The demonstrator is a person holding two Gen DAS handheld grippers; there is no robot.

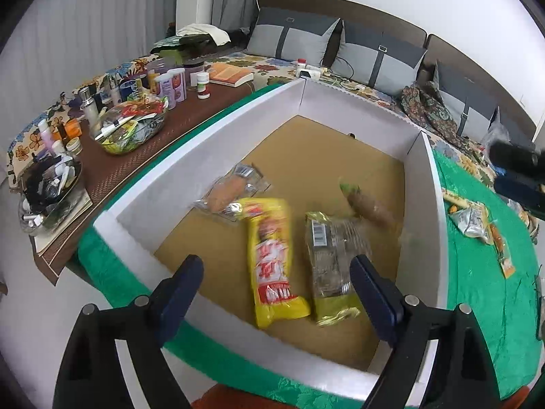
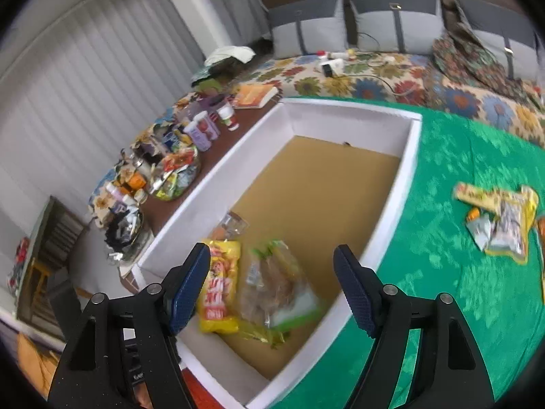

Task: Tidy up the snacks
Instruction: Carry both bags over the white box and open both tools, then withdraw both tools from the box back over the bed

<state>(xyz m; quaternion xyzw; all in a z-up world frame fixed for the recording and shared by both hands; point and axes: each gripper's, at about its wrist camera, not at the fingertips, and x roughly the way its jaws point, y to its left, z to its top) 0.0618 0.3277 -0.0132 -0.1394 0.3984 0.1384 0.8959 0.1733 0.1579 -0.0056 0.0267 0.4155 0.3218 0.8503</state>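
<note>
A white box (image 1: 351, 102) with a brown floor stands on a green cloth (image 1: 477, 272). Inside lie a yellow snack pack (image 1: 272, 259), a clear olive-edged pack (image 1: 332, 266), a clear pack with an orange snack (image 1: 231, 191) and a blurred brown pack (image 1: 369, 206) that looks in motion. My left gripper (image 1: 276, 289) is open and empty over the box's near end. My right gripper (image 2: 272, 289) is open and empty above the box (image 2: 405, 170), over the yellow pack (image 2: 219, 289) and a clear pack (image 2: 276, 283). Several loose snack packs (image 2: 504, 221) lie on the cloth to the right.
A brown side table (image 1: 112, 167) left of the box holds bottles, jars and a glass bowl of sachets (image 1: 131, 126). Behind is a floral-covered sofa (image 2: 374, 78) with grey cushions, a book (image 1: 231, 75) and cables. The other gripper's dark body (image 1: 517, 173) shows at the right edge.
</note>
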